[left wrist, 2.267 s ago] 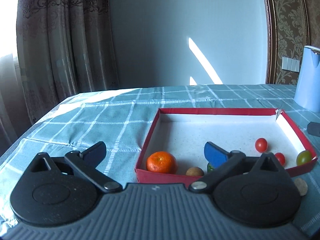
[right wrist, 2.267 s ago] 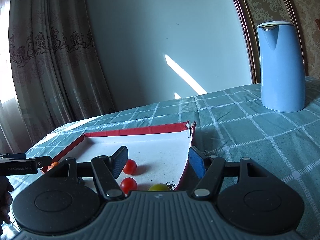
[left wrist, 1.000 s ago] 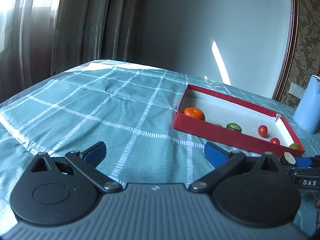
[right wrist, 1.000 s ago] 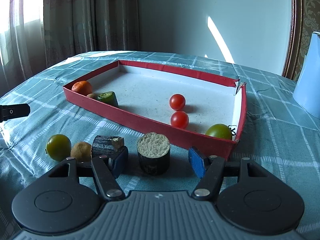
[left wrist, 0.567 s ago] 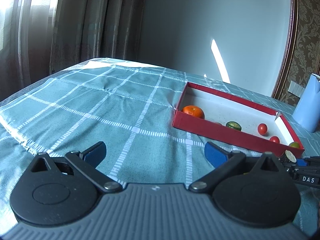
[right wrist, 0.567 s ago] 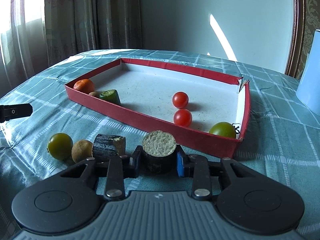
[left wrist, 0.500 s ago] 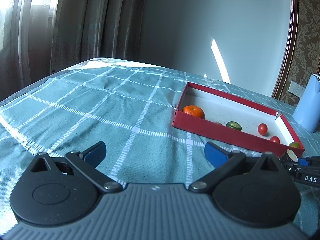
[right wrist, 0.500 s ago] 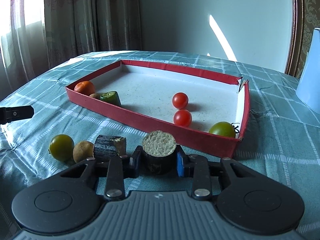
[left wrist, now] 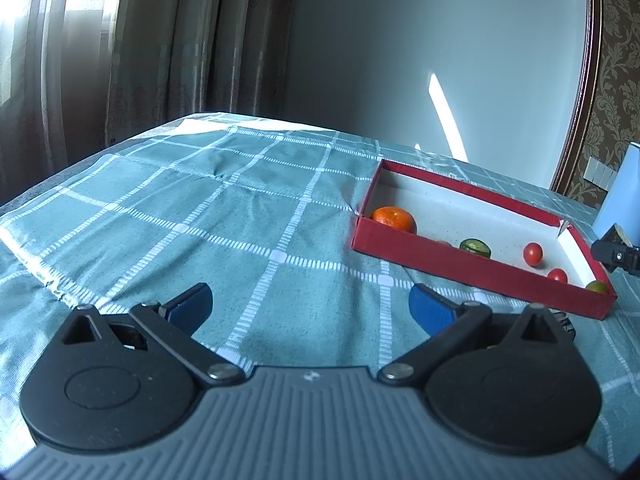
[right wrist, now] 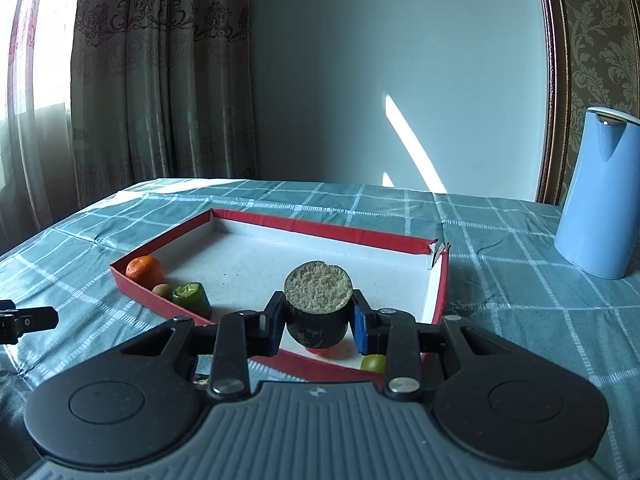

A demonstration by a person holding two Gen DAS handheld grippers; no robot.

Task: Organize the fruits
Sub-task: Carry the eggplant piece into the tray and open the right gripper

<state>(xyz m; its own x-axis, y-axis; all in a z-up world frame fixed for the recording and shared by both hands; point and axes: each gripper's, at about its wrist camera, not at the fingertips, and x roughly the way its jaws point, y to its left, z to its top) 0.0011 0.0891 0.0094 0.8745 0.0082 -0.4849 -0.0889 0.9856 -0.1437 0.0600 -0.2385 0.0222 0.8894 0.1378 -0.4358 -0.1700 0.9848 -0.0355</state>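
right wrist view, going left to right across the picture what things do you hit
Left gripper tip → orange → small brown fruit → green cut piece → dark cylinder piece held in the right gripper → green tomato → blue kettle

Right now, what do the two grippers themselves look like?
Both the left gripper and the right gripper look alike: ribbed grey body, two round black discs, black linkage arms with silver pivot screws, and blue pads on the jaws. No cables or sleeves show.
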